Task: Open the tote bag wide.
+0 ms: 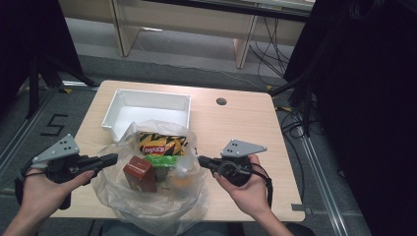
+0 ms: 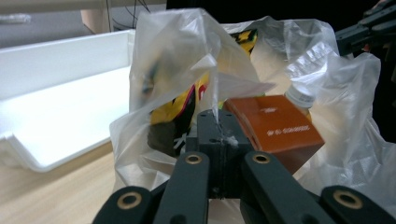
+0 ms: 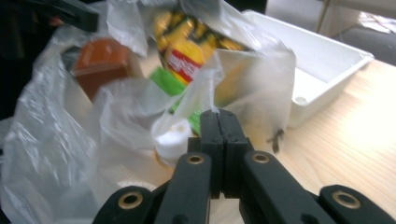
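A clear plastic bag point(image 1: 147, 206) lies open at the near middle of the wooden table. Inside it are a yellow-and-black snack packet point(image 1: 161, 143), a brown carton point(image 1: 139, 173), a green pack point(image 1: 160, 161) and a bottle with a white cap point(image 3: 173, 142). My left gripper point(image 1: 112, 158) is at the bag's left edge. In the left gripper view, the left gripper point(image 2: 218, 122) pinches a fold of the film, with the carton point(image 2: 275, 128) just behind. My right gripper point(image 1: 201, 160) is at the bag's right edge. In the right gripper view, the right gripper point(image 3: 218, 116) is clamped on the film.
A white tray point(image 1: 147, 96) stands just behind the bag, toward the table's far left. A small round hole point(image 1: 221, 101) marks the tabletop at the far right. Bare wood lies right of the bag. Dark curtains and cables flank the table.
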Motion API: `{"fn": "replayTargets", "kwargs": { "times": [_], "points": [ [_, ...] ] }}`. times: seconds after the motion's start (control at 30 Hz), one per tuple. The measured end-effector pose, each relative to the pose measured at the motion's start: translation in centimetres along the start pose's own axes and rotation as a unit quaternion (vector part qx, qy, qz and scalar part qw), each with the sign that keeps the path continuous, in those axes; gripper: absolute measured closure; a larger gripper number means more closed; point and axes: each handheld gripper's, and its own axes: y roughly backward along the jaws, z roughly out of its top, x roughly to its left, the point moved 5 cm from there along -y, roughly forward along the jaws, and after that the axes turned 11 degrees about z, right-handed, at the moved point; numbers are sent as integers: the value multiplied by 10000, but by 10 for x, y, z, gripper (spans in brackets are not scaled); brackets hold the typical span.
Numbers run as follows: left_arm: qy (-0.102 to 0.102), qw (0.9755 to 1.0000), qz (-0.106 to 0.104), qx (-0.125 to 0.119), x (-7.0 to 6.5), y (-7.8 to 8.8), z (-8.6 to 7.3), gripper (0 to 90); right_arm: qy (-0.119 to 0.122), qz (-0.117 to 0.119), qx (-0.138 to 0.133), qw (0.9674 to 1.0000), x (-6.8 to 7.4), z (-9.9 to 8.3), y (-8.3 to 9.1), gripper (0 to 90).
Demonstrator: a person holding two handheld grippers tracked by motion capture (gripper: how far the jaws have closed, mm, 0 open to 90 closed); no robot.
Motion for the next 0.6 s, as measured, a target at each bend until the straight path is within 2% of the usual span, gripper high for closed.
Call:
{"fn": "replayTargets", "kwargs": {
  "times": [0.03, 0.07, 0.13, 0.17, 0.23, 0.27, 0.3, 0.33, 0.37, 0.4, 0.43, 0.47, 0.6],
  "points": [
    [51, 10000, -32, 43, 2, 0, -3, 894, -221, -44, 58, 9997, 2, -4, 0, 900],
    [199, 9998, 7, 2, 4, -2, -8, 894, -217, -100, 156, 9996, -1, -9, -1, 900],
    [233, 9997, -1, 27, 6, -4, -10, 894, -173, -98, 176, 9996, -3, -11, -2, 900],
    [284, 9996, 7, 95, 8, -4, -14, 894, -242, -151, 159, 9995, -4, -13, -2, 900],
    [407, 9991, 19, 121, 11, -6, -20, 894, -135, -142, 311, 9993, -8, -19, -3, 900],
    [407, 9991, 19, 121, 11, -6, -20, 894, -135, -142, 311, 9993, -8, -19, -3, 900],
    [467, 9989, 24, 74, 11, -7, -21, 894, -283, -146, 293, 9991, -6, -21, -5, 900],
    [483, 9988, 11, 56, 12, -7, -22, 894, -227, -175, 327, 9991, -9, -22, -5, 900],
    [558, 9984, -1, 18, 13, -6, -23, 894, -350, -137, 402, 9985, -9, -25, -5, 900],
    [558, 9984, -1, 18, 13, -6, -23, 894, -312, -138, 377, 9987, -10, -26, -6, 900],
    [675, 9977, -50, -80, 12, -6, -21, 894, -307, -172, 352, 9988, -11, -27, -7, 900],
    [675, 9977, -50, -80, 12, -6, -21, 894, -307, -172, 352, 9988, -11, -27, -7, 900],
    [687, 9965, 17, -474, 11, 0, -13, 894, -291, -145, 388, 9987, -11, -27, -5, 900]
  ]
}}
